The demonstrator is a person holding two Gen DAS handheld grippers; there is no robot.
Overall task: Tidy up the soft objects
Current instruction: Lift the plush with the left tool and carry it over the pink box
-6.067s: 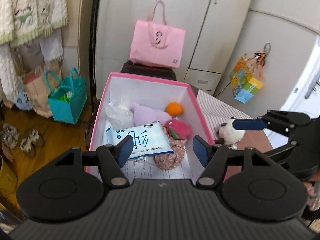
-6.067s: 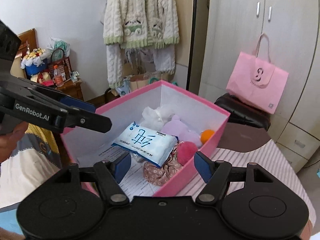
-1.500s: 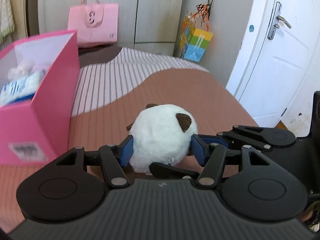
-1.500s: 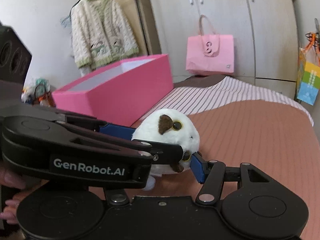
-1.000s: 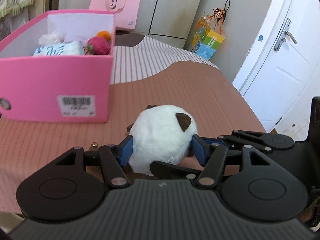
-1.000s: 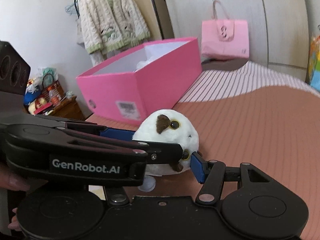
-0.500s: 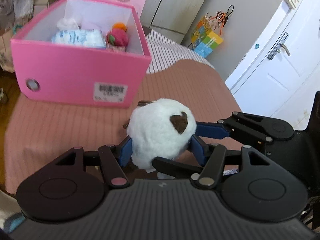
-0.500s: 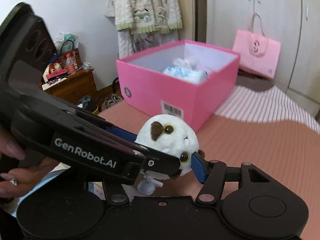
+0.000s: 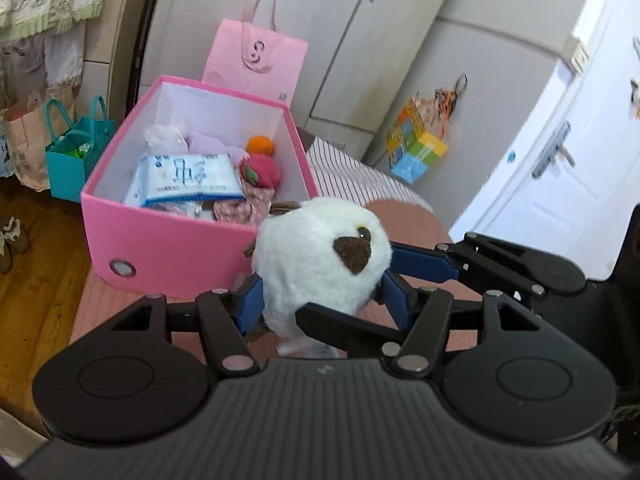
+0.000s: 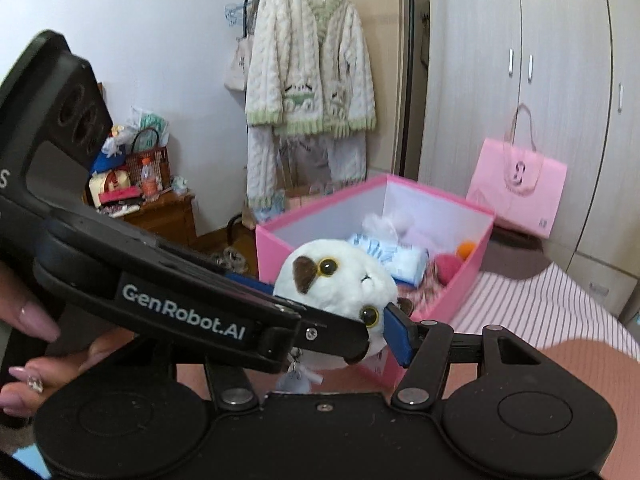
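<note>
Now both grippers are carrying the white plush owl (image 9: pixel 320 268) up off the bed toward the pink box (image 9: pixel 172 248).

Compared with a second ago, the owl is hanging clear of the bedspread (image 9: pixel 408 216), pinched between the left gripper (image 9: pixel 322 304) and the right gripper (image 10: pixel 340 328), whose fingers are pressing its sides; the box is looming closer, its open top showing, so the drop-in is probably coming next.

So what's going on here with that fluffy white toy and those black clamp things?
A person is tidying soft things into the pink box. Both hand-held tools, the left gripper and the right gripper, have their jaws pressed on the white plush owl, carried in the air in front of the box. The box already holds a tissue pack and other soft things.
</note>
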